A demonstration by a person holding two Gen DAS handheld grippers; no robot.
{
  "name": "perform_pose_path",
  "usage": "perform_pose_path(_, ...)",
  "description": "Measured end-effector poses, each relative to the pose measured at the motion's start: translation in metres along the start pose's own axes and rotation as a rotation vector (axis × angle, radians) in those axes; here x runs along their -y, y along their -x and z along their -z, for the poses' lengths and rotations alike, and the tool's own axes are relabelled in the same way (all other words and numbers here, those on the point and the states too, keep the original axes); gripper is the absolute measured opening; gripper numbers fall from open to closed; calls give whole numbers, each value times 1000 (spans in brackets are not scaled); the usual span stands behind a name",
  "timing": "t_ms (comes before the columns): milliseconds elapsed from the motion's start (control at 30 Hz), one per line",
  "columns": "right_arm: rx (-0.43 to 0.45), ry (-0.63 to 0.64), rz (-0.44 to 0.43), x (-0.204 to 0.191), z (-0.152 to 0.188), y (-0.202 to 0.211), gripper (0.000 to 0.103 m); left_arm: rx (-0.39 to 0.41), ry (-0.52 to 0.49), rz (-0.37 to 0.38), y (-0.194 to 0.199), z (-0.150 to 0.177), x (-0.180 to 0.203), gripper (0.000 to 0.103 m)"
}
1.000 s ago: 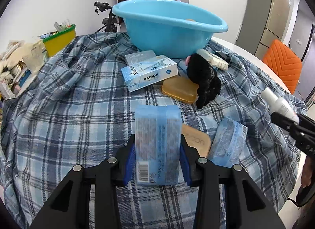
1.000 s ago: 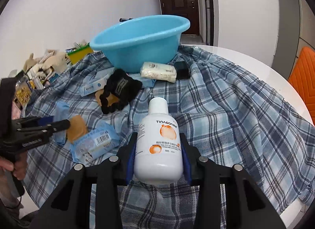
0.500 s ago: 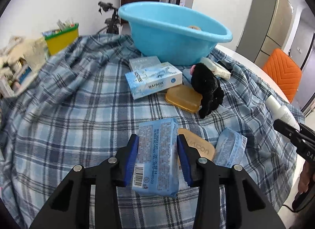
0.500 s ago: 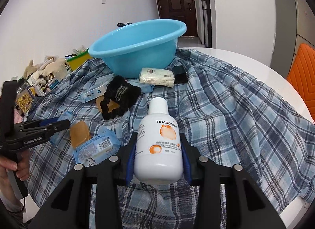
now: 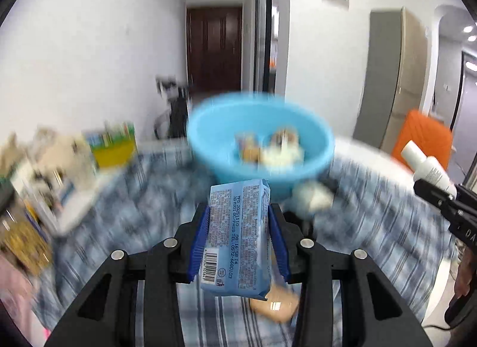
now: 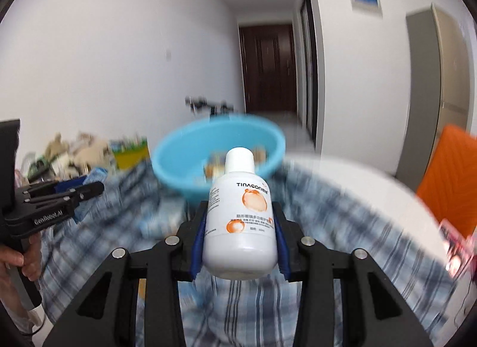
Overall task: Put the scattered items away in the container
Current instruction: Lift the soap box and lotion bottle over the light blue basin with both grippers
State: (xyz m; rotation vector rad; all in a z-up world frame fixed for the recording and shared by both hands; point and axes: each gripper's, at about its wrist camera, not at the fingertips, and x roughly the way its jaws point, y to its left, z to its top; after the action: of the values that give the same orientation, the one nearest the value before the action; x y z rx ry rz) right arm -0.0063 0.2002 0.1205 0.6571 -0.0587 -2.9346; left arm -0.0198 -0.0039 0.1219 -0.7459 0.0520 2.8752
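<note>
The blue wipes packet (image 5: 238, 236) sits clamped in your left gripper (image 5: 240, 233), its blue pads (image 5: 200, 236) pressing both long sides, barcode end toward the camera. The packet is clear of the plaid cloth (image 5: 119, 227) and lines up just below the blue basin (image 5: 262, 144), which stands ahead on the cloth and already contains several small items, too blurred to identify. A tan soap bar (image 5: 275, 309) lies on the cloth directly beneath the packet.

Your right gripper (image 6: 240, 227) pinches the white TINACON bottle (image 6: 240, 221) across its body, cap pointing away toward the basin (image 6: 217, 150). The bottle is also off the cloth (image 6: 342, 203).

In the right wrist view, your left gripper (image 6: 89, 190) appears at the left edge, with a hand (image 6: 18, 260) on its handle. An orange chair (image 6: 447, 180) stands at the right.
</note>
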Motion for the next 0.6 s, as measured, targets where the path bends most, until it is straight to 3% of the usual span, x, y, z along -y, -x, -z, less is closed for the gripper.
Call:
perform_pose_path(167, 150, 25, -38, -13, -32, 61, 38, 252, -11, -14, 87, -32, 2, 42)
perform_pose_path(233, 208, 54, -4, -19, -35, 82, 38, 300, -32, -36, 108, -33, 4, 42)
perform_pose_path(367, 249, 63, -6, -25, -32, 108, 38, 310, -41, -17, 124, -25, 4, 42)
perform_pose_path(600, 237, 80, -26, -31, -40, 91, 38, 302, -21, -29, 106, -29, 1, 42)
